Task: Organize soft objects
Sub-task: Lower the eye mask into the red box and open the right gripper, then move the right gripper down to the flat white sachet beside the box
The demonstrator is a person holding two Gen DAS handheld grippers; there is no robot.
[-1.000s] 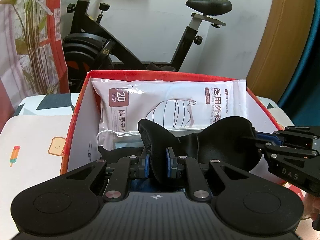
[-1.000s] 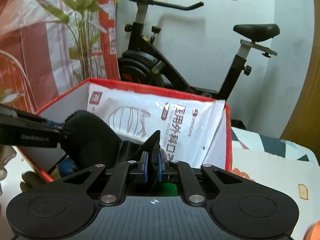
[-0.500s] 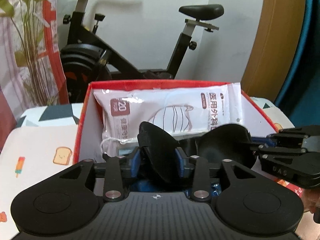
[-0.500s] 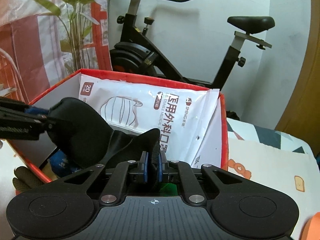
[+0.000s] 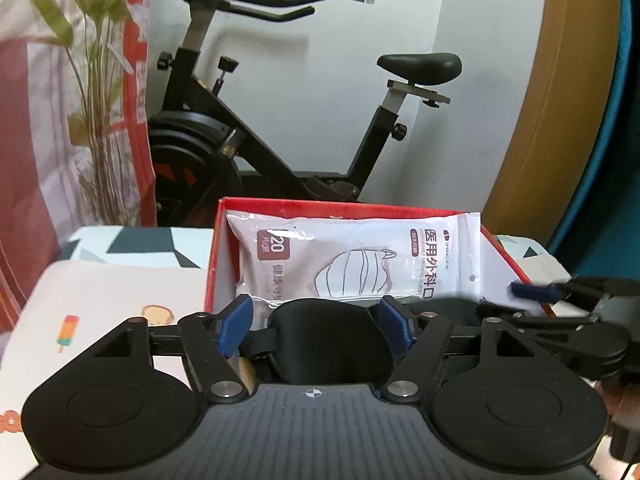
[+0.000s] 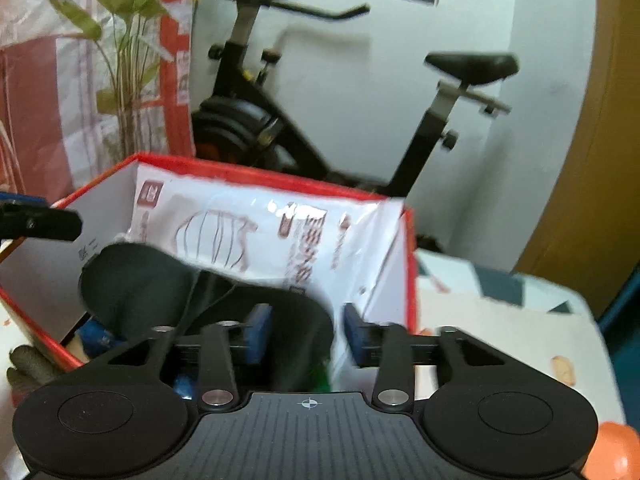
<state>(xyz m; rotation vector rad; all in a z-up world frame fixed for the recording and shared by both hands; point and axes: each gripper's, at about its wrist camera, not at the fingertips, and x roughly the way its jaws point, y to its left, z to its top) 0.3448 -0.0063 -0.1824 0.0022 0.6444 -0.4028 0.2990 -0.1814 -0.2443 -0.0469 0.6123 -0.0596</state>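
Observation:
A black padded eye mask (image 5: 328,340) lies inside the red box (image 5: 280,205), in front of a white pack of face masks (image 5: 360,260) that leans on the box's back wall. My left gripper (image 5: 316,326) is open, its blue pads on either side of the mask's left cup without touching it. In the right wrist view the eye mask (image 6: 136,288) lies in the box (image 6: 248,168) and my right gripper (image 6: 306,334) is open around its right cup. The face mask pack (image 6: 260,232) stands behind it.
The box stands on a table with a white patterned cloth (image 5: 104,300). An exercise bike (image 5: 240,132) and a potted plant (image 5: 96,80) stand behind the table. The right gripper's fingers (image 5: 560,292) show at the box's right wall. A dark glove (image 6: 28,364) lies outside the box's left corner.
Both grippers opened and let go of the eye mask, which dropped into the box. Both grippers have pulled back and risen a little.

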